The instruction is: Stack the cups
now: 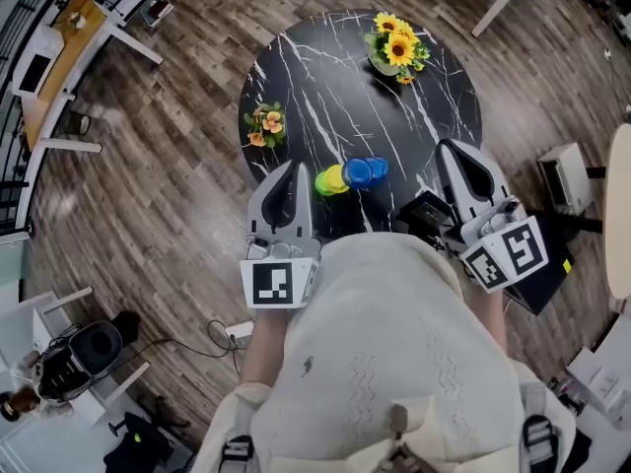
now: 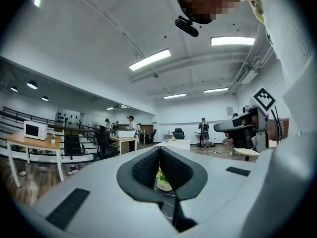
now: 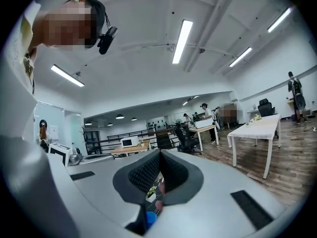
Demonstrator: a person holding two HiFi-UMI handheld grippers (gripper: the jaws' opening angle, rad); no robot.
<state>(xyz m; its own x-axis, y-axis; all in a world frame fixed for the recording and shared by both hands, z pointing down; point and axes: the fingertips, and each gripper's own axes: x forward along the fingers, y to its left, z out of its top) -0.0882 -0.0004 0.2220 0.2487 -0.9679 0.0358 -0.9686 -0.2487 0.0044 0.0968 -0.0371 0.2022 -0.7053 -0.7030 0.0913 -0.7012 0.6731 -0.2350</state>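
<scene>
Your cream knitted top (image 1: 394,343) fills the foreground | left gripper (image 1: 294,170), right gripper (image 1: 450,149): fingers pressed together, empty, poised flanking the work | yellow-green plastic cup (image 1: 329,179) touches blue plastic cups (image 1: 365,171), toppled on black marble round desk (image 1: 325,77), seemingly unstacked.

**Both hand-held grippers closed, nothing gripped**

The left hand-held gripper (image 1: 292,168) sits left of centre in the head view, and the right hand-held gripper (image 1: 455,148) sits right of centre. Both point toward the top of the frame, jaws pressed together, held close against the torso (image 1: 394,343).
</scene>
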